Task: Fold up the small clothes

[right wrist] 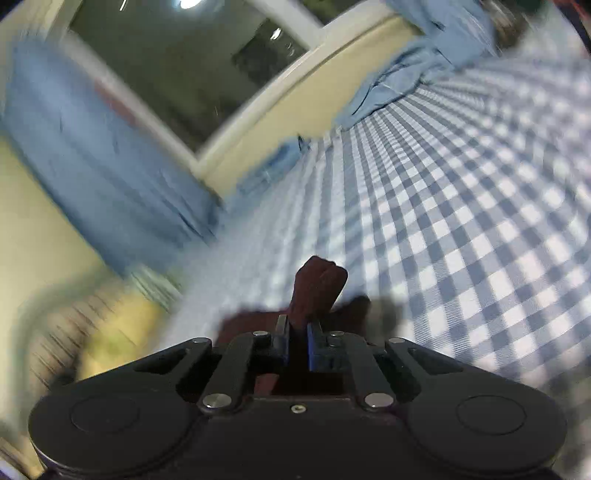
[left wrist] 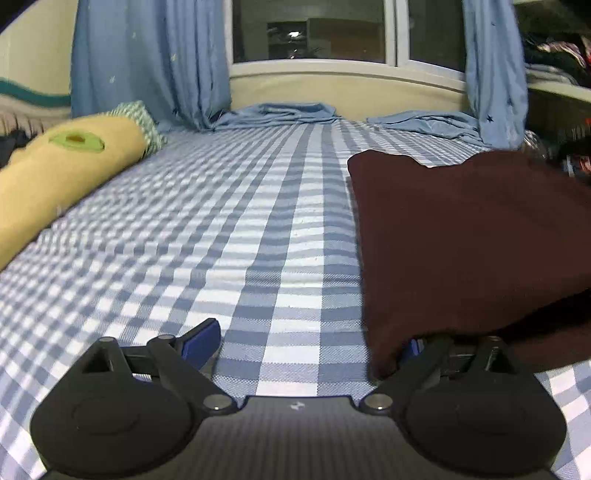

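A dark maroon garment [left wrist: 461, 236] lies spread on the blue-and-white checked bedsheet [left wrist: 240, 229], at the right of the left wrist view. My left gripper [left wrist: 306, 343] stands wide open just above the sheet. Its left finger [left wrist: 201, 341] is over bare sheet, and its right finger [left wrist: 412, 349] sits at the garment's near left corner, partly covered by the cloth. In the blurred, tilted right wrist view, my right gripper [right wrist: 297, 332] is shut on a bunched fold of the maroon garment [right wrist: 317, 284], which sticks up from between the blue pads above the sheet [right wrist: 461, 221].
A long yellow pillow [left wrist: 62, 177] lies along the left side of the bed. Blue curtains [left wrist: 147, 62] hang by the window [left wrist: 310, 33], their ends bunched on the far sheet [left wrist: 284, 110]. Piled clothes [left wrist: 554, 55] are at the far right.
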The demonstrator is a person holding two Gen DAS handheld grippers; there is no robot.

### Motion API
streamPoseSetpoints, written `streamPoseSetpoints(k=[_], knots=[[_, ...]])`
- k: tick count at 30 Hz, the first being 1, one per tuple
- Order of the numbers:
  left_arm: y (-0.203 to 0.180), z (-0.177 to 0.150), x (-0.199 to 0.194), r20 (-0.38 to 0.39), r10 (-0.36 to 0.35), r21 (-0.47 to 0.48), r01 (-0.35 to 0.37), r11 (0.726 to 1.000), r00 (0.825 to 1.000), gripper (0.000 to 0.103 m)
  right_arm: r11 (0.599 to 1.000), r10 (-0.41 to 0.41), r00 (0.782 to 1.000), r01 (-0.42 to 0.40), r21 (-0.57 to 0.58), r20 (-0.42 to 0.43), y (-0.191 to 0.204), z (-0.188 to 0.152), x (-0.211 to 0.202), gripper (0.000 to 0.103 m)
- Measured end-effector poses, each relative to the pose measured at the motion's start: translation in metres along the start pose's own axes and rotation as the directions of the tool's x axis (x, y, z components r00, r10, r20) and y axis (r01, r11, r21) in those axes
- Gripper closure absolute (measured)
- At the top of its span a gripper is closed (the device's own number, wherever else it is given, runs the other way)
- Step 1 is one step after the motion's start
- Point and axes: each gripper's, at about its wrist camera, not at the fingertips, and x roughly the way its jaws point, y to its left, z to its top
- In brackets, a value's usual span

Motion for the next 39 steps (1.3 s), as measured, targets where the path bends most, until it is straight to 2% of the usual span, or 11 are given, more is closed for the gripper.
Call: streamPoseSetpoints(k=[4,6,9,17,22,24,28,31,33,37,39], knots=[[0.001,-0.001,0.005,-0.027,-0.006,-0.015,0.005,1.0,1.0,0.004,0.984,-0.123,0.984,0.137,0.115,-0.127,-0.056,-0.009,0.026,0.08],[0.003,0.0,0.007,-0.039,-0.012,-0.022,0.011,1.0,0.999,0.003,0.969,-0.046,0.995,0.065,0.238,-0.086,-0.078,-0.017,0.021,0.074],[0.004,0.0,0.007,-0.041,-0.02,-0.022,0.019,1.0,0.999,0.003,0.985,-0.037,0.997,0.047,0.168,-0.061,-0.069,-0.017,-0.003,0.064],[0.002,0.0,0.004,-0.027,-0.014,-0.018,0.013,1.0,1.0,0.003,0.983,0.036,0.978,-0.072,-0.171,-0.204,-0.006,-0.069,-0.083,0.063],[0.002,-0.001,0.002,-0.023,-0.016,-0.02,0.015,1.0,1.0,0.003,0.985,0.057,0.964,-0.097,-0.146,-0.258,-0.008,-0.102,-0.076,0.065],[0.004,0.0,0.002,-0.029,-0.025,-0.031,0.024,0.999,0.999,0.003,0.987,0.075,0.961,-0.109,-0.115,-0.266,-0.009,-0.108,-0.072,0.087],[0.011,0.0,0.003,-0.047,-0.056,-0.082,0.052,0.995,0.997,0.003,0.972,0.23,0.962,-0.222,0.071,-0.145,-0.032,-0.108,-0.099,0.088],[0.011,-0.001,0.003,-0.054,-0.047,-0.077,0.043,0.996,0.997,0.003,0.973,0.166,0.969,-0.131,0.189,-0.184,-0.066,-0.134,-0.088,0.09],[0.012,0.0,0.003,-0.068,-0.052,-0.078,0.047,0.996,0.996,0.003,0.951,0.223,0.965,-0.185,0.248,-0.137,-0.078,-0.141,-0.093,0.086],[0.011,-0.001,-0.008,-0.099,-0.063,-0.028,0.06,0.998,0.993,0.003,0.987,0.122,0.979,-0.103,0.122,-0.163,-0.062,-0.137,-0.124,0.079],[0.013,-0.007,-0.019,-0.105,-0.072,-0.01,0.071,0.997,0.992,0.003,0.999,0.032,0.988,-0.029,0.019,-0.153,-0.046,-0.137,-0.144,0.064]])
